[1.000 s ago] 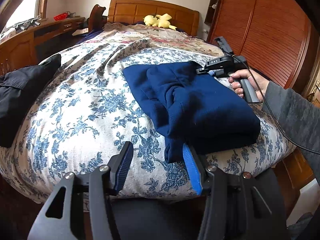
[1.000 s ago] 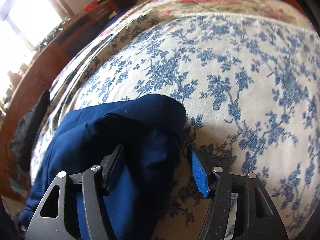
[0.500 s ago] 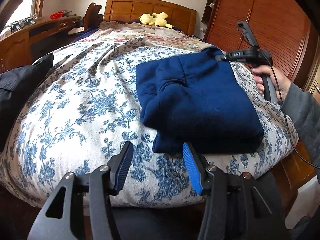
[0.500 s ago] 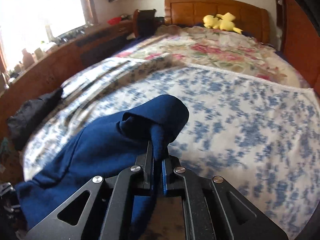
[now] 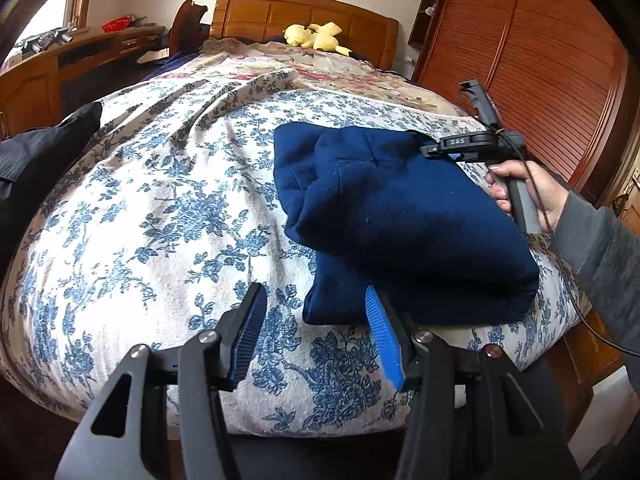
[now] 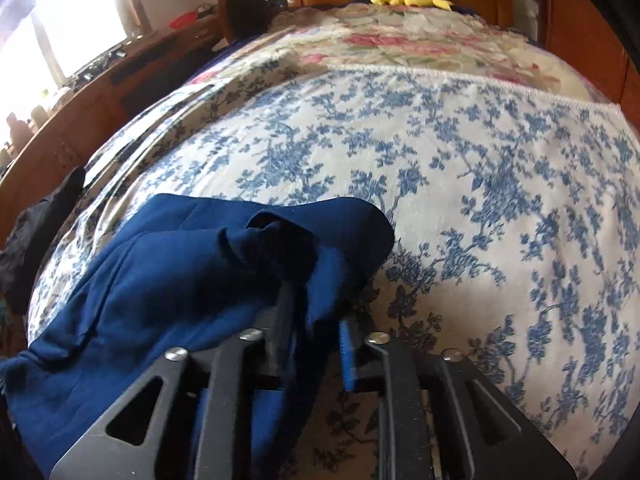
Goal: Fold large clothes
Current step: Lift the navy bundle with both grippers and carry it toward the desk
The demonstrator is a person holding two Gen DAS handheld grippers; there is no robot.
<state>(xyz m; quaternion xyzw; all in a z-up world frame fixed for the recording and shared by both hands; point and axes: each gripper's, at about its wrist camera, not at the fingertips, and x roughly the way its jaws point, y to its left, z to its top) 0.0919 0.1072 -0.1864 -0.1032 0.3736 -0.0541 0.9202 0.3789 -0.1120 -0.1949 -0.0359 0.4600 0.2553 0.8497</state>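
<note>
The dark navy-blue fleece garment (image 5: pixel 400 216) lies folded into a thick rectangular bundle on the blue-and-white floral bedspread (image 5: pixel 160 208), centre right in the left wrist view. The fold itself looks finished; the step in hand is letting go. The right claw (image 6: pixel 314 344) is opening, a loose flap of the blue cloth between its jaws; whether the pads touch it is hard to tell. The left claw (image 5: pixel 316 332) hovers half open and empty just beside the bundle's near corner, low in the frame. Next, the right claw should clear the flap without dragging the top layer, then smooth or square the bundle.
</note>
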